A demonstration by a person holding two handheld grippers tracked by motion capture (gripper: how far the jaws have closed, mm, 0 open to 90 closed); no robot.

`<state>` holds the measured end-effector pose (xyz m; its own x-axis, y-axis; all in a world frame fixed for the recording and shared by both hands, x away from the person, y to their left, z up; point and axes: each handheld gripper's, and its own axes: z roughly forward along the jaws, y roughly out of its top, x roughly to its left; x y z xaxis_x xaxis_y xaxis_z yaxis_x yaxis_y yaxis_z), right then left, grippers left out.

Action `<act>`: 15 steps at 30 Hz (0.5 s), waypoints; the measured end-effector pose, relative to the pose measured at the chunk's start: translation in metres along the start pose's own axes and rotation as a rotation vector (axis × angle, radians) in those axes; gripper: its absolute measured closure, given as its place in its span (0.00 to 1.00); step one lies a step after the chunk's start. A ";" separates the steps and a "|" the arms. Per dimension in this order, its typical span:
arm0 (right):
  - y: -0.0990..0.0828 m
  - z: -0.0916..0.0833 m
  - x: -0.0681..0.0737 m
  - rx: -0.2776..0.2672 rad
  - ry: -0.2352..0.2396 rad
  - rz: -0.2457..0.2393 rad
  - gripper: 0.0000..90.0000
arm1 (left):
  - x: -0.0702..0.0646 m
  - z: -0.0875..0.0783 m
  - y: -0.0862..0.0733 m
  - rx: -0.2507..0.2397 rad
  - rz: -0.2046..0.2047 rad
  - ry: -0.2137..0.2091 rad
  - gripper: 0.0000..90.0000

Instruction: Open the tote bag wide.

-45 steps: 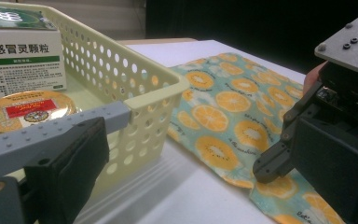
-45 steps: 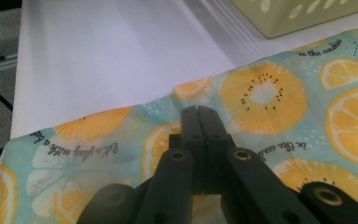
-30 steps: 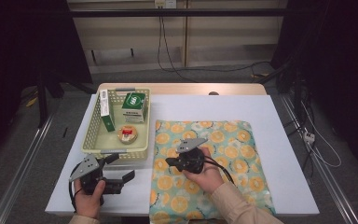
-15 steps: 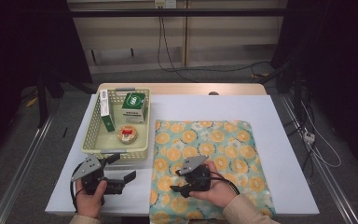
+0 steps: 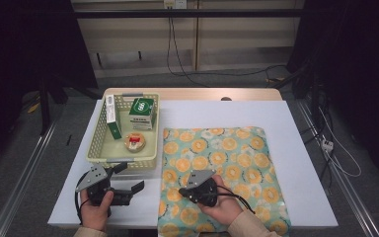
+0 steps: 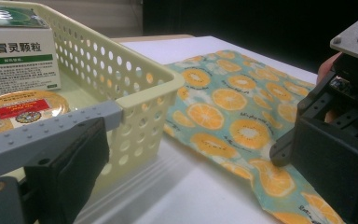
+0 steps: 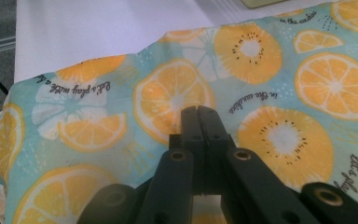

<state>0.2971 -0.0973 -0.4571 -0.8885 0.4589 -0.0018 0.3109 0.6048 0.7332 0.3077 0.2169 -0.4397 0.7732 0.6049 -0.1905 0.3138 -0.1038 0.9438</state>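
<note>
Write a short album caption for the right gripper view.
Right gripper, jaws closed together, resting on the orange-slice patterned cloth spread over the white table.

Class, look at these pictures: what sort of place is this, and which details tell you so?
Probably a lab or recording workspace, not a home. A white table stands on a bare grey floor with loose cables trailing behind it, dark curtains hang at the sides, and a person works with a camera-bearing handheld gripper in each hand.

Bare table [image 5: 276,118] beyond cloth [image 5: 227,163]; basket [image 5: 98,143] blocks the left.
</note>
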 end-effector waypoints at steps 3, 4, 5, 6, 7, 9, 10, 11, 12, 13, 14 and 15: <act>0.000 0.000 -0.001 -0.018 -0.017 0.016 1.00 | 0.000 0.000 0.000 0.001 0.001 0.000 0.05; 0.000 0.001 -0.004 -0.025 -0.010 0.031 1.00 | 0.001 0.000 0.000 0.006 0.006 0.002 0.05; 0.000 0.001 -0.006 -0.029 -0.015 0.040 1.00 | 0.001 0.001 0.000 0.005 0.004 0.001 0.05; 0.001 0.001 -0.012 -0.019 -0.024 0.047 1.00 | 0.000 0.001 0.000 0.006 0.005 0.000 0.05; 0.001 0.001 -0.014 -0.015 -0.021 0.049 1.00 | 0.000 0.001 0.000 0.004 0.005 0.000 0.05; 0.000 0.000 -0.017 -0.014 -0.043 0.042 1.00 | 0.000 0.000 0.000 0.000 0.003 -0.001 0.05; 0.000 -0.001 -0.020 -0.014 -0.010 0.069 1.00 | 0.000 0.000 0.000 0.000 0.003 0.000 0.05; 0.000 -0.001 -0.020 -0.014 -0.010 0.069 1.00 | 0.000 0.000 0.000 0.000 0.001 0.001 0.05; -0.001 -0.004 -0.025 -0.047 0.001 0.113 1.00 | 0.001 0.000 0.000 0.000 0.000 0.001 0.05; -0.001 -0.004 -0.025 -0.047 0.001 0.113 1.00 | 0.000 0.000 0.000 0.001 0.002 -0.001 0.05; -0.001 -0.007 -0.026 -0.072 0.055 0.123 1.00 | 0.000 0.000 0.000 0.001 0.003 0.000 0.05; 0.000 -0.009 -0.024 -0.093 0.038 0.126 1.00 | 0.000 0.000 0.000 0.002 0.004 -0.002 0.05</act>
<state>0.3154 -0.1142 -0.4517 -0.8572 0.5012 0.1183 0.3893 0.4802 0.7860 0.3080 0.2166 -0.4397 0.7755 0.6028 -0.1876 0.3123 -0.1079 0.9439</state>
